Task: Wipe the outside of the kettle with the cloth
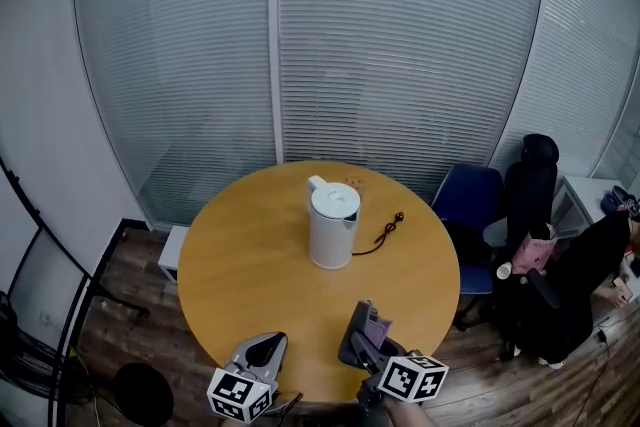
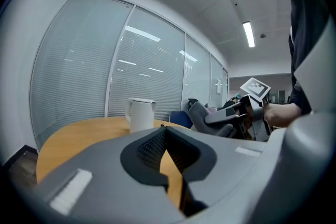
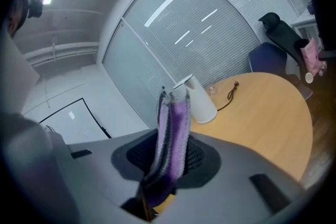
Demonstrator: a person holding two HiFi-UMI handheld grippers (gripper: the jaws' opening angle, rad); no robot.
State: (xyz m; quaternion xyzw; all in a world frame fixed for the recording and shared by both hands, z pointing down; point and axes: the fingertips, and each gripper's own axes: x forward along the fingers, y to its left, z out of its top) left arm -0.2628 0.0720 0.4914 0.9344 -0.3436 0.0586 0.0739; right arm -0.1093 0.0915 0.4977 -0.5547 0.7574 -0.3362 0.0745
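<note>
A white kettle (image 1: 332, 225) stands upright near the middle of the round wooden table (image 1: 230, 255), with its black cord (image 1: 387, 232) lying to its right. My left gripper (image 1: 264, 349) hovers over the near table edge, jaws shut with nothing between them. The left gripper view shows the kettle (image 2: 140, 114) well ahead. To its right, my right gripper (image 1: 360, 330) is shut on a purple cloth (image 1: 378, 326). In the right gripper view the cloth (image 3: 176, 122) stands up between the jaws and partly hides the kettle (image 3: 200, 102).
A blue chair (image 1: 470, 199) and a black chair (image 1: 529, 187) draped with clothes stand right of the table. A paper cup (image 1: 504, 270) sits by them. Glass walls with blinds (image 1: 400, 45) close off the back. A black frame (image 1: 60, 315) stands at the left.
</note>
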